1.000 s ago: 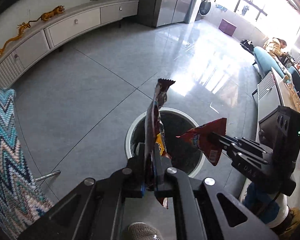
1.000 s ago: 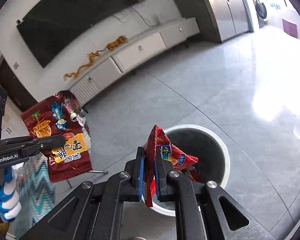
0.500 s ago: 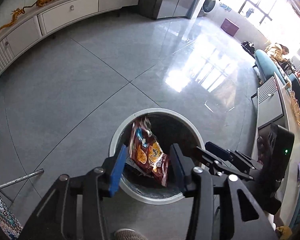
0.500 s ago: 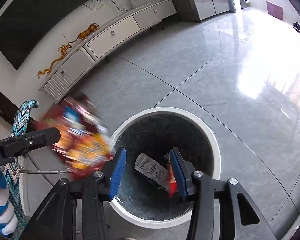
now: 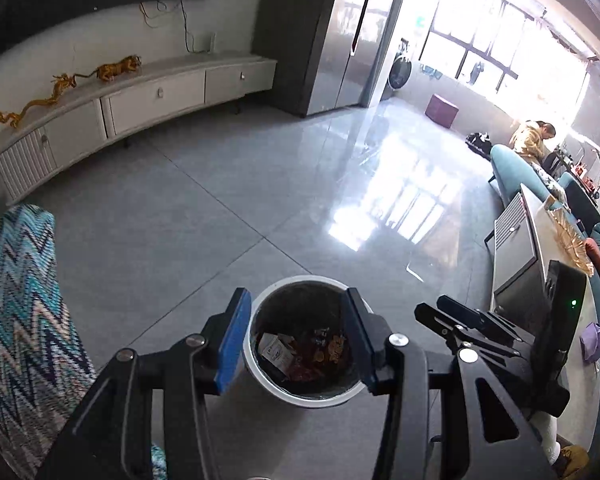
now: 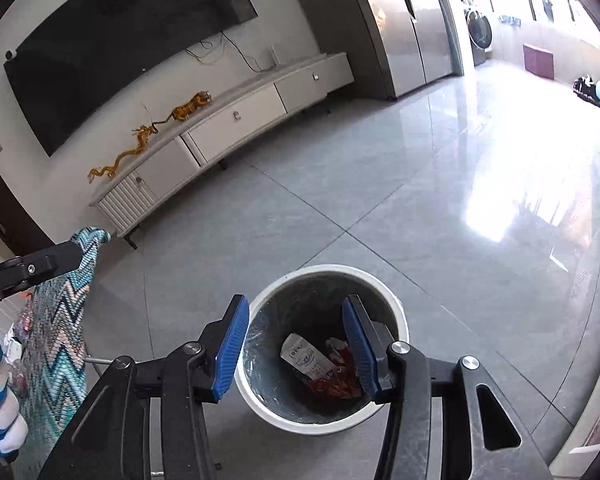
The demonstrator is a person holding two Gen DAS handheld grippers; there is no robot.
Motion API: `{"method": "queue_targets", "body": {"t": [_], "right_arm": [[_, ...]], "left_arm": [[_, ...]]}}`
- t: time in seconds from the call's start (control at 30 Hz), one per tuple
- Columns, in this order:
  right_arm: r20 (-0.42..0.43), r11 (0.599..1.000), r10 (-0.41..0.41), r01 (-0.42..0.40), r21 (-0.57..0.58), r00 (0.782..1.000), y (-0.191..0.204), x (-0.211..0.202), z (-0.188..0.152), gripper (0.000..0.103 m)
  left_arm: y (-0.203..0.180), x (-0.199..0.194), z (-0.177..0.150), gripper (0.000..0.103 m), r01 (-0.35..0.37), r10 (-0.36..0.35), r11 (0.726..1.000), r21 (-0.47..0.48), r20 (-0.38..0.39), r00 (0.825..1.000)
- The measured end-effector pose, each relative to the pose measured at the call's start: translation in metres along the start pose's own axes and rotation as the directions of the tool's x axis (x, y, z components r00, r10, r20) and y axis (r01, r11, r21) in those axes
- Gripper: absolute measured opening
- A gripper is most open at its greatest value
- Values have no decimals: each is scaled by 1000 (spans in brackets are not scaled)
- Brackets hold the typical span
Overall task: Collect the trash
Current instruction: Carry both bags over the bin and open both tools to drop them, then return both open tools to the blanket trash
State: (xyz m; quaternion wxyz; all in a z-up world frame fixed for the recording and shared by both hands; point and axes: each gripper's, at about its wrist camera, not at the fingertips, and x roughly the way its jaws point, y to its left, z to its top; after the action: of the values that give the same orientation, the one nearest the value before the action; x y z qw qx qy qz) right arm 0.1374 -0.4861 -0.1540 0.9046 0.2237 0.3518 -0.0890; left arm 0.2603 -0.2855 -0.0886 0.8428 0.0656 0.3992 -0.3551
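Note:
A round white-rimmed trash bin [image 5: 308, 398] [image 6: 260, 402] stands on the grey tiled floor, below both grippers. Inside lie snack wrappers [image 5: 320, 354] [image 6: 332, 380] and a small white carton [image 5: 275, 352] [image 6: 307, 358]. My left gripper [image 5: 294, 334] is open and empty above the bin. My right gripper [image 6: 296, 342] is open and empty above the bin too. The right gripper also shows at the right of the left wrist view [image 5: 460, 316], and a finger of the left gripper shows at the left of the right wrist view [image 6: 32, 266].
A zigzag-patterned blue cloth [image 5: 24, 312] [image 6: 60, 344] hangs at the left. A long white TV cabinet [image 5: 140, 104] [image 6: 228, 120] with golden figurines runs along the far wall. A low table [image 5: 540, 264] and teal sofas stand at the right.
Both grippers opened and dropped their snack wrappers into the bin. Both then lifted and tilted up, so the bin looks smaller and lower.

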Motion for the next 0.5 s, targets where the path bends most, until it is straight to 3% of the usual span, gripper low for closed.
{"method": "queue_targets", "body": {"t": [0.23, 0.4, 0.5], "right_arm": [[170, 995, 47, -31, -94, 984, 56, -90, 19, 58], [255, 983, 110, -67, -174, 961, 106, -147, 23, 61], [284, 970, 159, -96, -225, 945, 139, -175, 24, 61]], "left_arm": [[14, -102, -15, 45, -44, 43, 999, 14, 109, 993], [40, -179, -39, 47, -93, 92, 996, -5, 203, 975], [61, -222, -54, 53, -136, 139, 990, -28, 254, 957]]}}
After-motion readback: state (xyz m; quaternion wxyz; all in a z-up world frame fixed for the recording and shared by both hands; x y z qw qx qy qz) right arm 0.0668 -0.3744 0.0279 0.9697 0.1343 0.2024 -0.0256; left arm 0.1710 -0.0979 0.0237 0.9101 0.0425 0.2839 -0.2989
